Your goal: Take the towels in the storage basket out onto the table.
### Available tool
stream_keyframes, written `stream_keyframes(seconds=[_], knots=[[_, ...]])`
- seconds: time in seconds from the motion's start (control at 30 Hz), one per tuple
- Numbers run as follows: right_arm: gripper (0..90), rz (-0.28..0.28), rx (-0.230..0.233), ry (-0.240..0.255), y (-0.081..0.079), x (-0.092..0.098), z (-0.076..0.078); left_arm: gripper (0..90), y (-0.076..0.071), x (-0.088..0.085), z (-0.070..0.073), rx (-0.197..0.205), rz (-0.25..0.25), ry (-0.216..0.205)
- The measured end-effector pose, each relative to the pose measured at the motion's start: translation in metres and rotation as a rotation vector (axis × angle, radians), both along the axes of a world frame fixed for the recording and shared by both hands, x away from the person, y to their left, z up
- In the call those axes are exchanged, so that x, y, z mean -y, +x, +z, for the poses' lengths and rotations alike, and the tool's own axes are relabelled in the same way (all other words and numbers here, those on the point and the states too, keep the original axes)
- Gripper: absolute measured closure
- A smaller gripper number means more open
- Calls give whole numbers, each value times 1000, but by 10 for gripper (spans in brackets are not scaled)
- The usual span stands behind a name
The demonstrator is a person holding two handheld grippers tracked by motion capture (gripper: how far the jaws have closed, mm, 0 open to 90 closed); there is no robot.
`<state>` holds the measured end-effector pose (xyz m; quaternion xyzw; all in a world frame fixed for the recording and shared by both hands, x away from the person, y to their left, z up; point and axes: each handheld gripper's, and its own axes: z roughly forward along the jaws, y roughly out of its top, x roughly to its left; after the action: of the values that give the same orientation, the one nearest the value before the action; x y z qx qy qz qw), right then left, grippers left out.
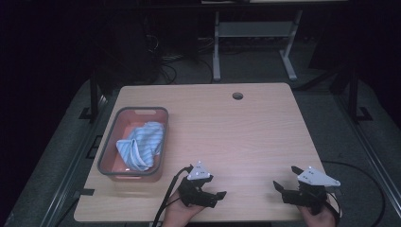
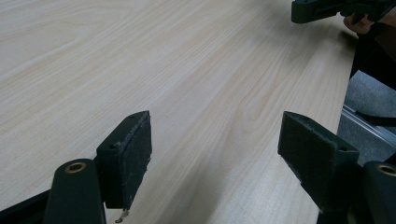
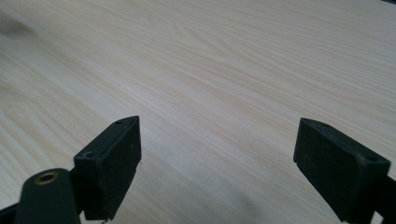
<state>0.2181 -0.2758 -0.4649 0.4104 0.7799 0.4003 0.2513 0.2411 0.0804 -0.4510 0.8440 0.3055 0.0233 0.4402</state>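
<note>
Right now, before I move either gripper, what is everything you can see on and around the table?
table: one, light wood, centre of the high view, with a round hole near its far edge
bin: one, grey rim with a reddish inside, on the table's left side
cloth: one, light blue striped, crumpled inside the bin
desk frame: one, pale grey, on the floor beyond the table
cables: several, dark, on the floor behind the table
left gripper: one, black, near edge, jaws open, nothing between them
right gripper: one, black, near edge at right, jaws open, nothing held
</note>
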Motion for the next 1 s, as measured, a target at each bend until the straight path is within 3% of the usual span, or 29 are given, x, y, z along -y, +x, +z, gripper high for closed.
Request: stream_keyframes(seconds=[0.43,0.53,0.7,0.9,1.0], knots=[[146,9,2,-4,1,-5,1,249,4,1,5,8,-17,10],[146,10,0,-6,2,-4,0,240,11,4,10,-50,-37,-22],[146,1,-2,-6,0,-4,0,190,13,12,18,-35,-56,12],[146,-17,0,1,0,1,1,188,21,16,27,-56,-69,1],[145,-24,6,1,-1,2,2,184,31,19,33,-77,-76,17]])
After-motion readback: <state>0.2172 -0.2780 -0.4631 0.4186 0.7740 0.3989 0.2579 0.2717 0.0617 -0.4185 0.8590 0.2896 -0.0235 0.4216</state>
